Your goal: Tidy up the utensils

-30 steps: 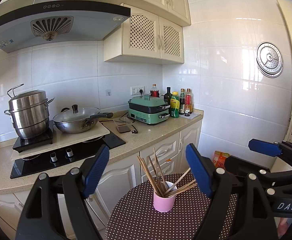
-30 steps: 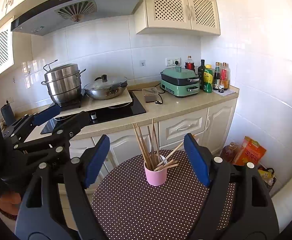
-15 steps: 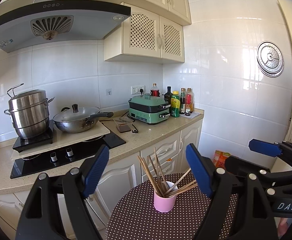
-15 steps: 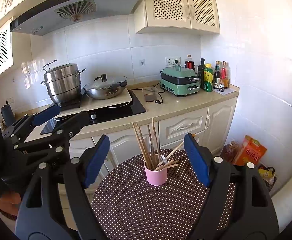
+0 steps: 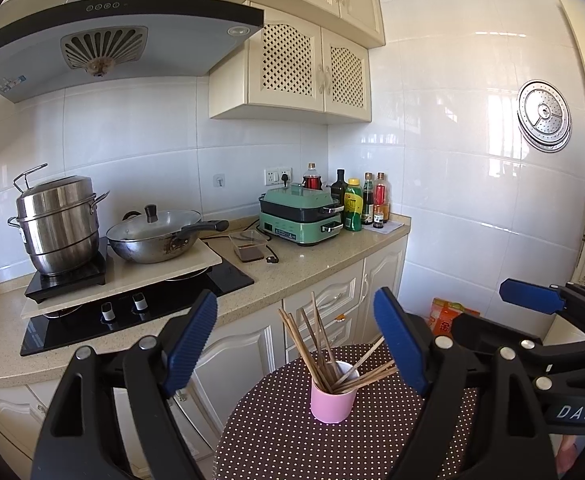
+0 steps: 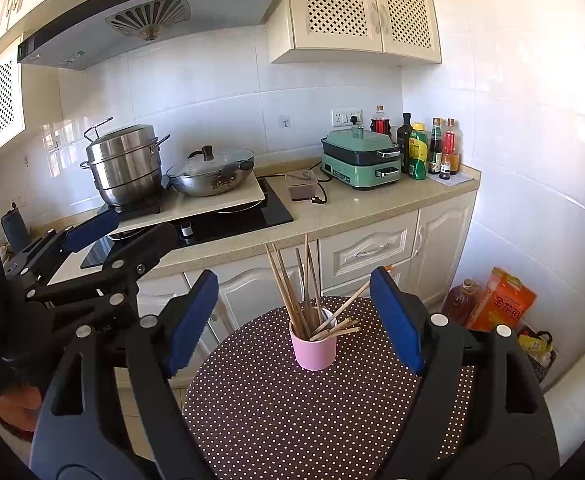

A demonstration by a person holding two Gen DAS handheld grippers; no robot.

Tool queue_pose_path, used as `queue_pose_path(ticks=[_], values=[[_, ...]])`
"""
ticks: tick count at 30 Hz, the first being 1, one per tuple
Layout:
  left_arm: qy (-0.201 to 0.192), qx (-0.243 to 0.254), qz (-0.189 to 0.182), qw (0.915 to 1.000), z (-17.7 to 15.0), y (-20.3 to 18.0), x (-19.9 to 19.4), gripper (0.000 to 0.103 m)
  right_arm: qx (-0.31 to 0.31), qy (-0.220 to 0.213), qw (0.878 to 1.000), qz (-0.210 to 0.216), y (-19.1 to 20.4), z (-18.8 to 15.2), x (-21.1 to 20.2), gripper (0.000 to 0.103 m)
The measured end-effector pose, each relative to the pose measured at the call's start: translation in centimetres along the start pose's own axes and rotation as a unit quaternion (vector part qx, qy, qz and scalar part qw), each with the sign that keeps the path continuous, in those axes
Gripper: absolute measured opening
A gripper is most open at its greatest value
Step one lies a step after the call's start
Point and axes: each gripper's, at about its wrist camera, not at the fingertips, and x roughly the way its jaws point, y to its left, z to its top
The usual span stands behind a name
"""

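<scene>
A pink cup holds several wooden chopsticks and stands on a round table with a brown polka-dot cloth. The cup, chopsticks and cloth also show in the right wrist view. My left gripper is open and empty, held above and short of the cup. My right gripper is open and empty, also above and short of the cup. Each gripper shows at the edge of the other's view: the right one, the left one.
Behind the table runs a kitchen counter with a black hob, a steel steamer pot, a lidded wok, a green electric cooker and several bottles. An orange box and an oil bottle sit on the floor at right.
</scene>
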Motion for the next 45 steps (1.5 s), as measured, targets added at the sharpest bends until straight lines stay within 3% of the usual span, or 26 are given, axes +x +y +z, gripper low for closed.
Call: queue_pose_path(ticks=[45], values=[[0.025, 0.007, 0.002, 0.9997, -1.0, -0.4, 2.7, 0.081, 0.017, 0.024, 1.000, -0.007, -0.5, -0.7, 2.4, 0.078]])
